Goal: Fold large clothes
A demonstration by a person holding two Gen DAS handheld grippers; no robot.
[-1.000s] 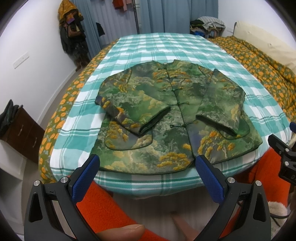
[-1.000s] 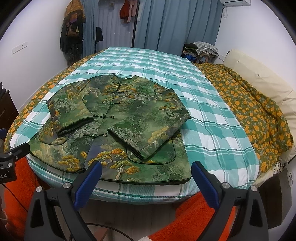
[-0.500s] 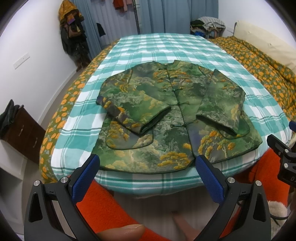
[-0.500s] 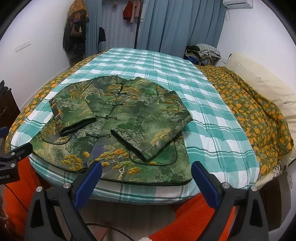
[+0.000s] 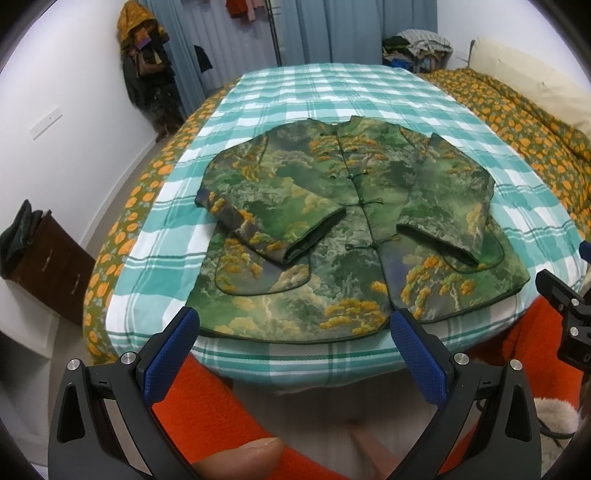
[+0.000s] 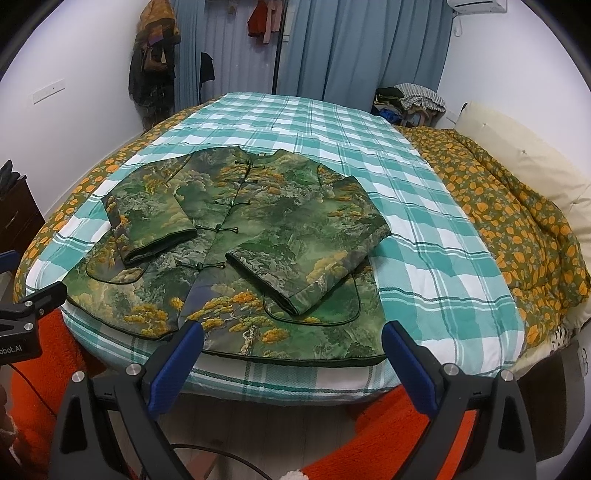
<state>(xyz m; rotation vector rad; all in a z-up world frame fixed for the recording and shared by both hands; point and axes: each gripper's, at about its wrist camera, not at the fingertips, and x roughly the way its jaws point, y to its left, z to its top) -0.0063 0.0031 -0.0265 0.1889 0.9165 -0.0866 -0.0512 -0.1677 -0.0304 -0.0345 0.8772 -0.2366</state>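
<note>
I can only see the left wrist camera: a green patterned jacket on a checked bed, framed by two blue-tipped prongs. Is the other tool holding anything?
Observer: No. The right gripper is open, with nothing between its blue fingers; the jacket lies flat with both sleeves folded in.
Visitor: Is there anything on the wall above the curtains, far right?
Observer: Yes, a white air conditioner sits in the top corner, outside your view.
Visitor: Does the flowered quilt go all the way down the bed?
Observer: It does. The quilt runs along the right side to the near corner, below the cream pillow.
</note>
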